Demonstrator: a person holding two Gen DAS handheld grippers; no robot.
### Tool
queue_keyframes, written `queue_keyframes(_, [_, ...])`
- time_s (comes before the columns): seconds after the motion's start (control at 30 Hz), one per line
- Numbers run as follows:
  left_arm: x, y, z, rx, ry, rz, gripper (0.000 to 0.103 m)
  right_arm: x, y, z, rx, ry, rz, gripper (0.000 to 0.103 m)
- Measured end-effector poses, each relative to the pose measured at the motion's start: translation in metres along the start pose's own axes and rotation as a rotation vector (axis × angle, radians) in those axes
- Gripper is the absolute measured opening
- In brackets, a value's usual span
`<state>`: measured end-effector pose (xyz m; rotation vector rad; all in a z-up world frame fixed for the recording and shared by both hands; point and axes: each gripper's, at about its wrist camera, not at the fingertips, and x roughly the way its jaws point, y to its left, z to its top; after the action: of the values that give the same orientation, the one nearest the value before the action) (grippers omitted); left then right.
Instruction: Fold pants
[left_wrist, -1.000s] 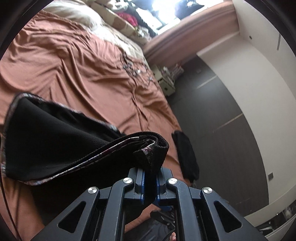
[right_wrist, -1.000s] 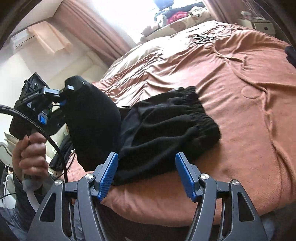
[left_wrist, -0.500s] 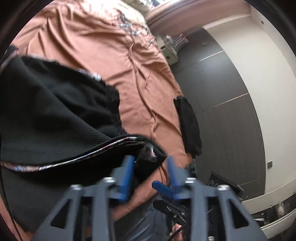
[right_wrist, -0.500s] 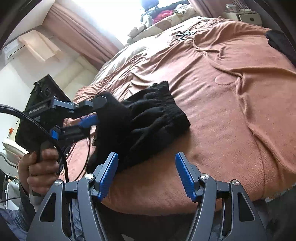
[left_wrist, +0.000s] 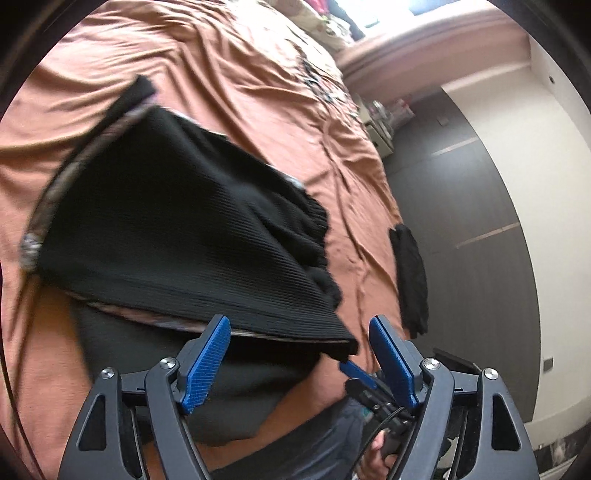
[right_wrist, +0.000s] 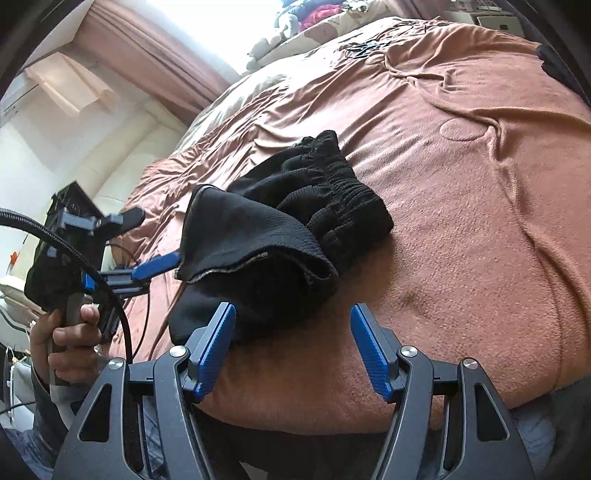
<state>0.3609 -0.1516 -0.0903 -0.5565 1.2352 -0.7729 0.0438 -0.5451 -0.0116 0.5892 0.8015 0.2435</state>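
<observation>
Nearest in the left wrist view, the left gripper (left_wrist: 299, 354) has its jaws opening; the corner of the folded pants (left_wrist: 177, 236) hangs between the blue pads, but neither pad presses on it, so the cloth looks let go. The right gripper (right_wrist: 291, 347) stands partly open with nothing between its jaws, hovering just over the near edge of the bed (right_wrist: 461, 229).

Just beyond both, the pants lie in a loose folded bundle on the brown bed cover, the upper layer draped over the lower one with a pale seam along its edge. In the right wrist view the gathered waistband (right_wrist: 343, 192) bunches at the far side of the bundle.

By the look of it the fabric is a light, soft knit: limp, not slippery, and unlikely to be harmed by a firm pinch, but it will sag and slide off its fold if taken by one layer. The best hold is probably at the doubled hem corner or the thick waistband, pinching all layers together

Farther off, a second dark garment (left_wrist: 410, 273) lies at the bed's edge
</observation>
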Motion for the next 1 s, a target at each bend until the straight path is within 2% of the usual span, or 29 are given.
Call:
queue_keyframes(0.17, [-0.012, 0.035, 0.002, -0.078, -0.01, 0.027, 0.081, 0.008, 0.007, 0.002, -0.022, -0.004, -0.027, 0.063])
queue_keyframes(0.47, [-0.016, 0.074, 0.003, -0.168, 0.005, 0.108, 0.087, 0.021, 0.006, 0.004, -0.015, 0.008, -0.03, 0.063])
queue_keyframes(0.57, [-0.015, 0.086, 0.005, -0.199, 0.01, 0.099, 0.088, 0.024, 0.004, 0.004, -0.004, 0.008, -0.04, 0.063])
queue_keyframes(0.97, [-0.002, 0.105, 0.023, -0.242, -0.035, 0.114, 0.088, 0.028, -0.002, 0.008, 0.002, 0.003, -0.034, 0.063])
queue_keyframes(1.0, [-0.001, 0.105, 0.026, -0.24, -0.041, 0.118, 0.088, 0.029, -0.002, 0.008, 0.002, 0.003, -0.032, 0.06])
